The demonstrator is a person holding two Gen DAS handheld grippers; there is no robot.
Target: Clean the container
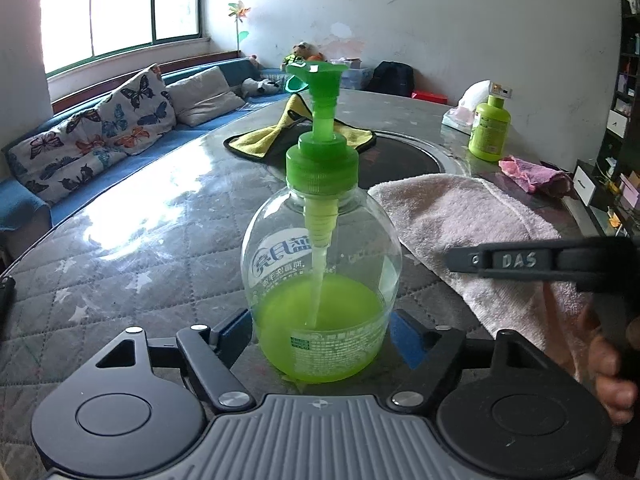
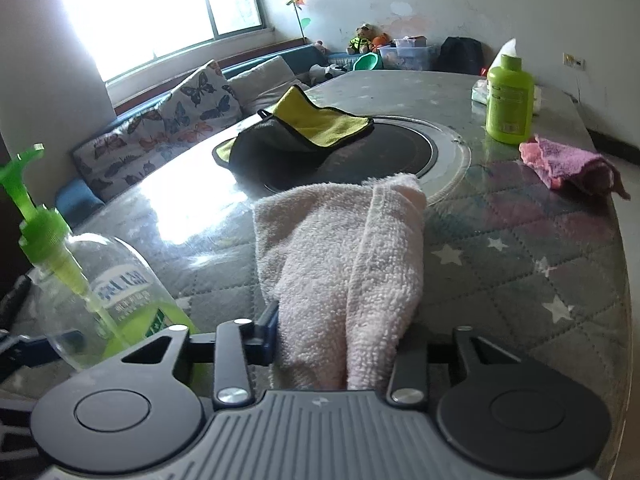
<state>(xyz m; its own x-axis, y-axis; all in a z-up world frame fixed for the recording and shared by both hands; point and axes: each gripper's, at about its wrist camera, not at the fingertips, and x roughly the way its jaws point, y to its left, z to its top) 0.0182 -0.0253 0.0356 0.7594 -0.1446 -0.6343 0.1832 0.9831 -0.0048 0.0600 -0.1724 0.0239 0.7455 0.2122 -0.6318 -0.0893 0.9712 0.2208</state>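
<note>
A clear pump bottle (image 1: pixel 320 272) with a green cap and green liquid in its lower half stands upright on the table. My left gripper (image 1: pixel 322 340) is shut on the bottle's base, its blue pads pressed against both sides. The same bottle (image 2: pixel 100 296) shows at the lower left of the right wrist view. My right gripper (image 2: pixel 340 340) is shut on a pale pink towel (image 2: pixel 344 248), which lies stretched out over the table ahead of it. In the left wrist view the towel (image 1: pixel 460 216) lies to the right of the bottle, with the right gripper's black body (image 1: pixel 560 260) above it.
A yellow and grey cloth (image 2: pixel 300 132) lies on the dark round inset (image 2: pixel 400 156) at the table's middle. A green capped bottle (image 2: pixel 508 100) and a crumpled pink-purple rag (image 2: pixel 568 164) sit at the far right. A hand (image 1: pixel 612 376) shows at the right edge.
</note>
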